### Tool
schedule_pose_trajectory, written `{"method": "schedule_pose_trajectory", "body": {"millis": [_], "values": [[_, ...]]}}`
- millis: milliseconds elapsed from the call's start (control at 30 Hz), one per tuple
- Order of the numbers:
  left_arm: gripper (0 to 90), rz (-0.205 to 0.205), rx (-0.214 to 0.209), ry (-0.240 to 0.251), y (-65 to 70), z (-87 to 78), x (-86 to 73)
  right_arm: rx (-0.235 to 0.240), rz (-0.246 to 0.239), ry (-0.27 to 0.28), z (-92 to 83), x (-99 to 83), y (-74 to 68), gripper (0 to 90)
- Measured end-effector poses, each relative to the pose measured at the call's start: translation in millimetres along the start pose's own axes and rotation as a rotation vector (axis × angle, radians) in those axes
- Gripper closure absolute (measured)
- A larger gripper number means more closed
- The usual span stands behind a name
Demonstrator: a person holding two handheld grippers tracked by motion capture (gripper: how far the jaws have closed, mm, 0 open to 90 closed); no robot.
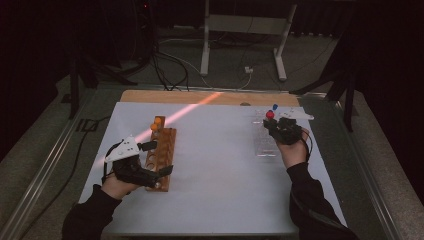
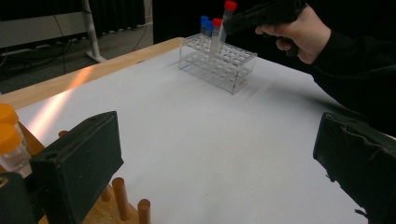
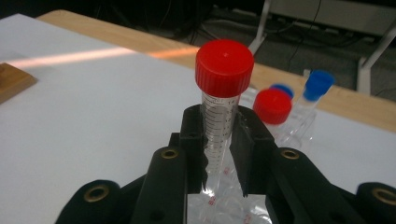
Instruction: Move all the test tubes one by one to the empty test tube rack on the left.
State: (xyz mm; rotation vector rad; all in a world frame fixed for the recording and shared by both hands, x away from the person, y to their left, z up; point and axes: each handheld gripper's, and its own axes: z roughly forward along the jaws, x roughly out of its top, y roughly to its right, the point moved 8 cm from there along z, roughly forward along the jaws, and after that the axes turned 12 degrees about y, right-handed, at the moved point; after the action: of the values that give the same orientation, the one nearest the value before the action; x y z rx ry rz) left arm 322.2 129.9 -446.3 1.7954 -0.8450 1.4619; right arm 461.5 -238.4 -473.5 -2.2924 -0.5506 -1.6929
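Clamped between the right gripper [image 3: 218,154]'s fingers just below its cap, the clear red-capped plastic tube [image 3: 221,98] above the transparent acrylic rack [image 2: 218,63] could tilt and snag a neighbouring tube, while the left gripper [image 2: 215,172] stands wide apart, empty.

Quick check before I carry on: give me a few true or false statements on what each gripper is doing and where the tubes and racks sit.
1. The right gripper is shut on a red-capped tube. True.
2. The left gripper holds a blue-capped tube. False: its jaws stand open around nothing, beside the wooden rack.
3. The clear rack stands on the white sheet. True.
4. The orange-capped tubes sit in the clear rack. False: they are at the wooden rack.
5. A blue-capped tube stands in the clear rack. True.
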Motion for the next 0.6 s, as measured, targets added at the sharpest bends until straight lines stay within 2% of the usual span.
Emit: {"method": "schedule_pose_trajectory", "body": {"millis": [100,233,400,600], "values": [[2.0,0.002,-0.003,0.000,1.1,0.7,0.8,-0.001,0.004,0.027,-6.3,8.8,0.1,74.9],[2.0,0.007,-0.009,-0.005,2.9,3.5,0.7,0.025,0.009,0.065,-14.3,18.8,-4.3,75.0],[2.0,0.016,-0.031,-0.023,6.8,7.3,0.1,0.071,-0.014,0.066,-20.2,20.8,-20.2,74.9],[2.0,0.021,-0.052,-0.018,12.8,14.5,4.0,0.170,-0.020,0.036,-23.9,9.9,-48.4,74.9]]}}
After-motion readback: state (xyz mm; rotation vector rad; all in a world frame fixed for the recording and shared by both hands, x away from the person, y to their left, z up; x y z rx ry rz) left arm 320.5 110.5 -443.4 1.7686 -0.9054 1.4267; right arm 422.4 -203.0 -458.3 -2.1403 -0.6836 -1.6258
